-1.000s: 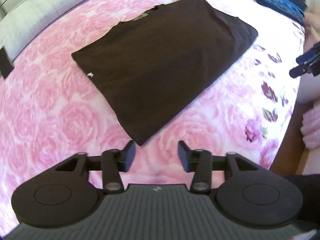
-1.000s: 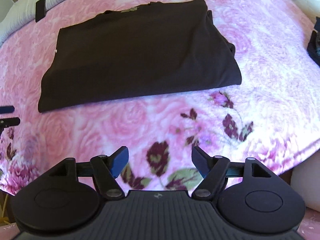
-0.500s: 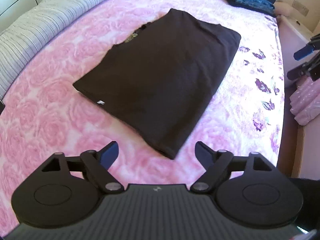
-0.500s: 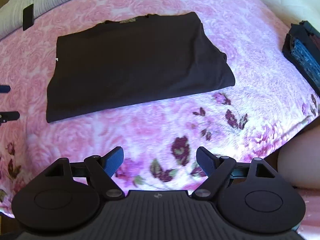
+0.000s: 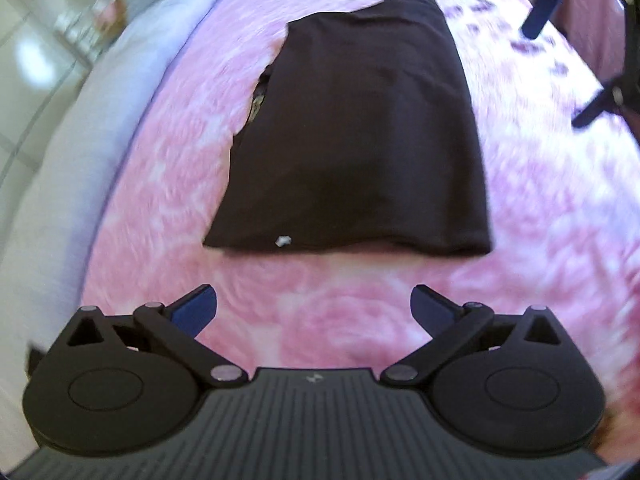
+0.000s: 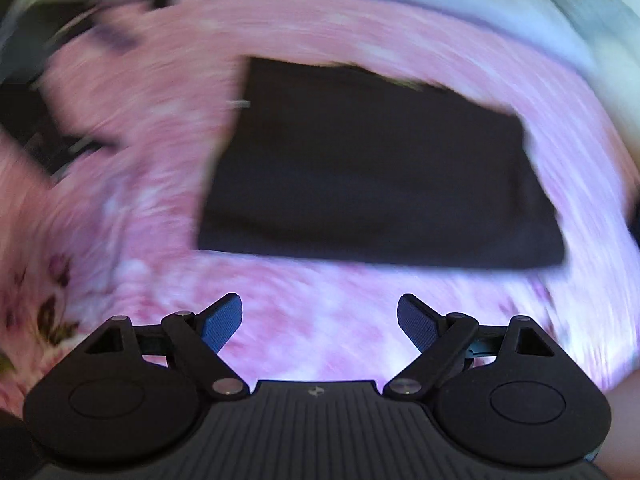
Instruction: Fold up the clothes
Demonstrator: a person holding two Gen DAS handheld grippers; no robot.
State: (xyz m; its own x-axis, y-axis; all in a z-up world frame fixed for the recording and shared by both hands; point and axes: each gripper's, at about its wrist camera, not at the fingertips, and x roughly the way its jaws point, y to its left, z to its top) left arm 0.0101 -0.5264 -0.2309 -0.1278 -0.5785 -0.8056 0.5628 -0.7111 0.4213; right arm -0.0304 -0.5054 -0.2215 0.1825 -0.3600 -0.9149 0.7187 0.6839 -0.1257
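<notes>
The folded dark brown T-shirt (image 5: 356, 128) lies flat on the bed, on a pink rose-patterned blanket (image 5: 168, 184). Its neckline faces the pale striped bedding (image 5: 60, 168) along the blanket's far edge, and a small white tag (image 5: 283, 241) shows at one corner.

The left hand-held gripper (image 5: 314, 306) is poised above bare blanket just short of the shirt's near edge. Its jaws stand wide and are opening further; nothing lies between them, and the blue pads (image 5: 198, 308) touch no fabric.

The right hand-held gripper (image 6: 320, 320) is likewise above bare blanket, near the T-shirt (image 6: 376, 176) but apart from it. Its jaws are also opening, with nothing between them. In the left wrist view, this gripper (image 5: 568, 52) appears over the blanket beside the shirt's opposite side.

The right wrist view is heavily motion-blurred; detail beyond the shirt outline cannot be resolved.
</notes>
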